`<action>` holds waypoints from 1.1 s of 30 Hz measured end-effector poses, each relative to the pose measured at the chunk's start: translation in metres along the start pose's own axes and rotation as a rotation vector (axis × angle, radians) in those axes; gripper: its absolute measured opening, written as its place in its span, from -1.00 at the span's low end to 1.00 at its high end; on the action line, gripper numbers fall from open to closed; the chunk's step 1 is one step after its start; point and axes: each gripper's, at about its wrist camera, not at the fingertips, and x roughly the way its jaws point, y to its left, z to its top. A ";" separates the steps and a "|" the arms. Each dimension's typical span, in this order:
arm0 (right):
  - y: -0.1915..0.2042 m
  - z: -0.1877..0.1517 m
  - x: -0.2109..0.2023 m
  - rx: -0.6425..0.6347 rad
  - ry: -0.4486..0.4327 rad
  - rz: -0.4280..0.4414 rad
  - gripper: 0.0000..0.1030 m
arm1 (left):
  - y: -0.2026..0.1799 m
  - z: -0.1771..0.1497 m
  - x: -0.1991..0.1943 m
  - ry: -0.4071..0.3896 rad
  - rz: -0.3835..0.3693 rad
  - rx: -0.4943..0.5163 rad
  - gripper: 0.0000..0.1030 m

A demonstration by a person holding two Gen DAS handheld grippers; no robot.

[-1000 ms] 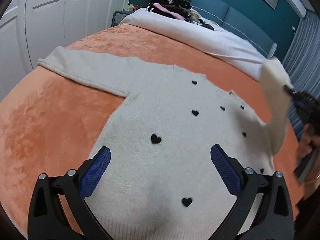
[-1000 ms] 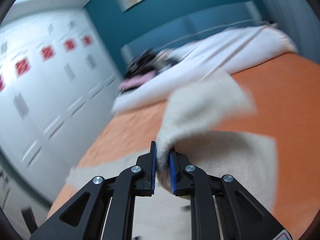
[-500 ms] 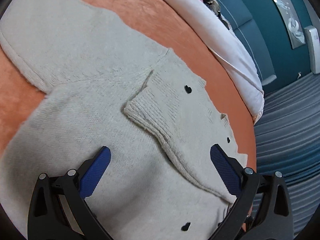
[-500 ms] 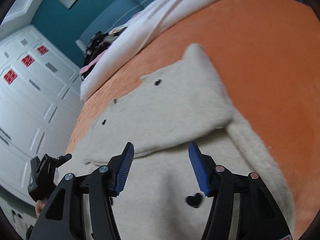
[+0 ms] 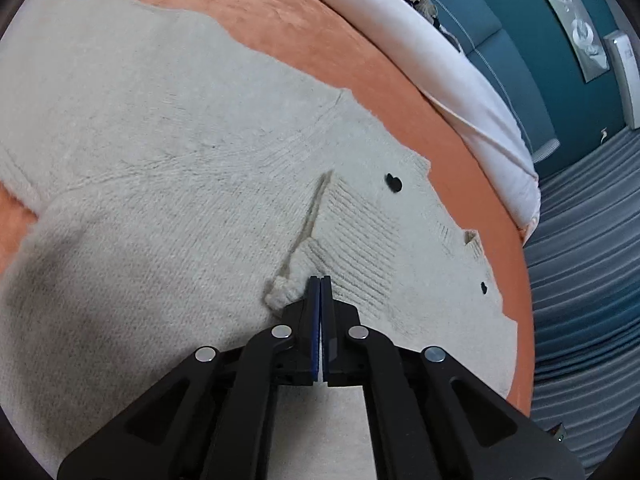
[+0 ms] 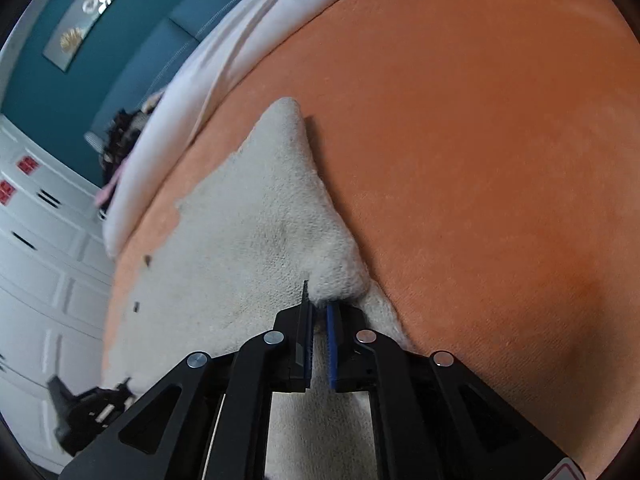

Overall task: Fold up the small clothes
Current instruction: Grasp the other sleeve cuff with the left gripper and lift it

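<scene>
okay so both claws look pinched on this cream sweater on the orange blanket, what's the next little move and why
Probably lift both claws slightly and carry the fabric toward the sweater's middle. The left claw is shut on the folded sleeve's ribbed cuff, and the right claw pinches the sweater's outer edge beside the bare orange blanket.

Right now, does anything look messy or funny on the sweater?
A little. The sleeve cuff folded across the sweater has a bunched, frayed-looking corner beside the left gripper. The right gripper pinches a puffed-up fold at the sweater's edge. Nothing looks torn.
</scene>
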 end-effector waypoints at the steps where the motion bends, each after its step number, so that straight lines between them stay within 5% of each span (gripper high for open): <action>1: 0.007 0.002 -0.009 -0.019 -0.012 0.000 -0.91 | -0.001 -0.001 -0.001 -0.005 0.001 0.014 -1.00; 7: 0.044 -0.004 -0.053 -0.109 -0.131 0.004 -0.81 | -0.008 -0.003 0.005 -0.018 0.016 0.048 -1.00; 11: 0.038 -0.006 0.002 -0.240 0.022 -0.174 -1.00 | -0.007 -0.003 0.005 -0.018 0.009 0.068 -1.00; 14: 0.061 -0.004 -0.025 -0.231 -0.019 -0.160 -0.80 | 0.008 0.007 -0.027 -0.049 -0.046 0.003 -0.96; 15: 0.065 -0.009 -0.038 -0.225 -0.031 -0.133 -0.71 | 0.016 0.012 -0.039 -0.075 -0.058 -0.010 -0.87; 16: 0.072 -0.018 -0.053 -0.234 -0.043 -0.100 -0.71 | 0.030 0.019 -0.057 -0.116 -0.066 -0.030 -0.54; 17: 0.076 -0.028 -0.064 -0.263 -0.038 -0.085 -0.69 | 0.046 0.027 -0.072 -0.149 -0.046 -0.053 -0.01; 18: 0.084 -0.047 -0.073 -0.318 -0.030 -0.087 -0.64 | 0.070 0.040 -0.091 -0.199 0.006 -0.096 0.22; 22: 0.090 -0.114 -0.085 -0.465 0.029 -0.104 -0.31 | 0.175 0.090 -0.149 -0.355 0.202 -0.323 0.45; 24: 0.084 -0.144 -0.073 -0.471 0.082 -0.117 -0.17 | 0.232 0.113 -0.174 -0.436 0.241 -0.478 0.45; 25: 0.079 -0.156 -0.076 -0.484 0.053 -0.124 -0.12 | 0.254 0.122 -0.183 -0.474 0.198 -0.526 0.43; 28: 0.085 -0.164 -0.070 -0.545 0.055 -0.148 0.25 | 0.281 0.148 -0.191 -0.495 0.203 -0.585 0.27; 30: 0.087 -0.168 -0.064 -0.581 0.074 -0.145 0.41 | 0.278 0.165 -0.179 -0.445 0.204 -0.530 -0.23; 31: 0.087 -0.170 -0.063 -0.594 0.078 -0.147 0.45 | 0.277 0.172 -0.171 -0.401 0.196 -0.507 -0.72; 33: 0.083 -0.172 -0.063 -0.600 0.084 -0.143 0.50 | 0.266 0.184 -0.159 -0.359 0.220 -0.474 -0.84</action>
